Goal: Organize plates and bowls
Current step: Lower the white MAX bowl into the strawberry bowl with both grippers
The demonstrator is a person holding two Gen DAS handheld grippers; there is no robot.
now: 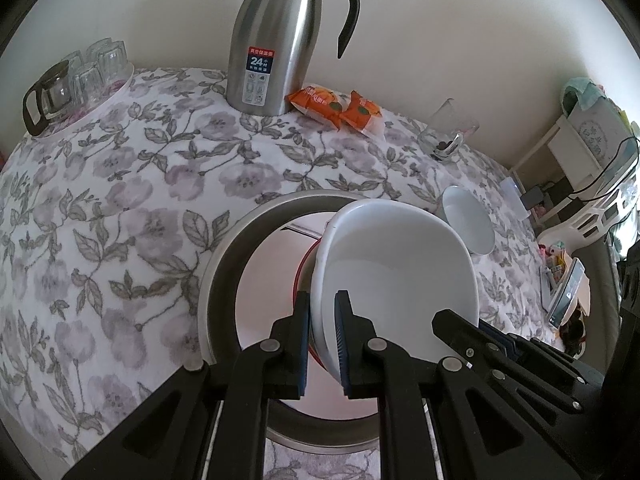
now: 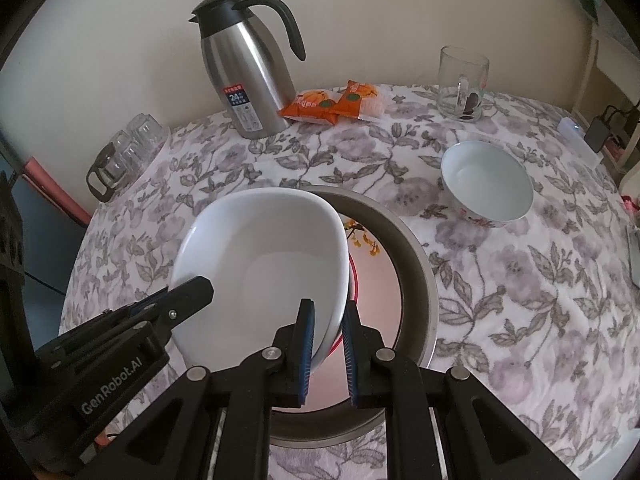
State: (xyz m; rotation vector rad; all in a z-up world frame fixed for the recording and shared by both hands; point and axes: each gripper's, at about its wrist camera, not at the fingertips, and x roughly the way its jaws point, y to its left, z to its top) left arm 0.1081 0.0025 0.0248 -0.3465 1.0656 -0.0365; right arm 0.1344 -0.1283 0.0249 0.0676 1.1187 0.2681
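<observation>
Both tongs, left (image 1: 322, 340) and right (image 2: 328, 344), clamp nearly shut on opposite rims of a white dish (image 2: 260, 264), held between them over a steel basin (image 2: 416, 264); glazed, slippery and breakable, it is best gripped at the rim.

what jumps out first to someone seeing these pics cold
A white dish is held tilted over a steel basin at the near edge of the flowered tablecloth, with the left gripper and right gripper each pinching its rim on opposite sides. Behind it, a tall steel thermal jug stands against the wall with orange snack packets beside it. A white bowl sits alone to the right.
</observation>
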